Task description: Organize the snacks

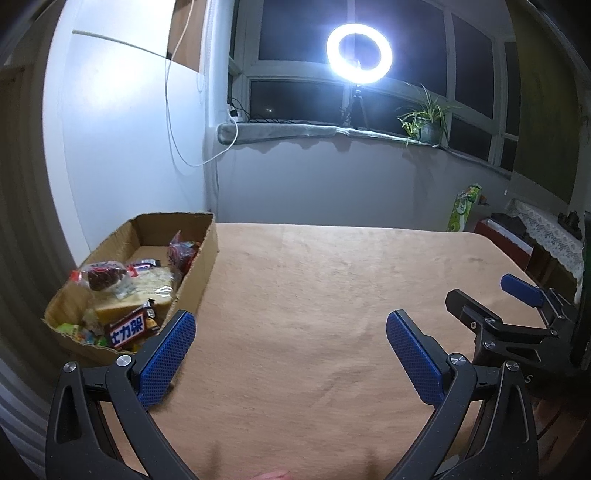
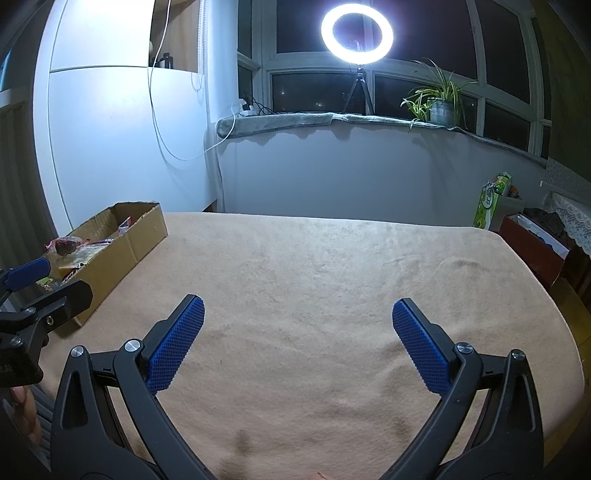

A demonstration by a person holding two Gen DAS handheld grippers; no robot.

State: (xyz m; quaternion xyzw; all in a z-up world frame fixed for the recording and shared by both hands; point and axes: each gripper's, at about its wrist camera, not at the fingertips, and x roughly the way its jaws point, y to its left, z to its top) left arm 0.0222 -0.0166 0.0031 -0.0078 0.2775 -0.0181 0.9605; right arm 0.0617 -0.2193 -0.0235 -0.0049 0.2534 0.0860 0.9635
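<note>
A shallow cardboard box (image 1: 205, 258) sits at the table's left side and holds several snacks: a brown chocolate bar (image 1: 131, 328), a pale bread pack (image 1: 155, 284), a bag with dark red pieces (image 1: 101, 277) and a red packet (image 1: 181, 253). My left gripper (image 1: 291, 325) hovers open over bare cloth just right of the box, with nothing between its blue pads. The right gripper (image 2: 297, 314) is open too, above the table's middle. The same box (image 2: 144, 236) lies far left in the right wrist view. Each gripper shows at the other view's edge: the right gripper (image 1: 480, 295) and the left gripper (image 2: 55, 280).
A tan cloth covers the table (image 2: 332, 266). Behind it runs a white wall with a window sill, a lit ring light (image 2: 356, 33) on a tripod and a potted plant (image 2: 441, 107). A green packet (image 2: 493, 203) and a red box (image 2: 535, 243) stand off the table's right.
</note>
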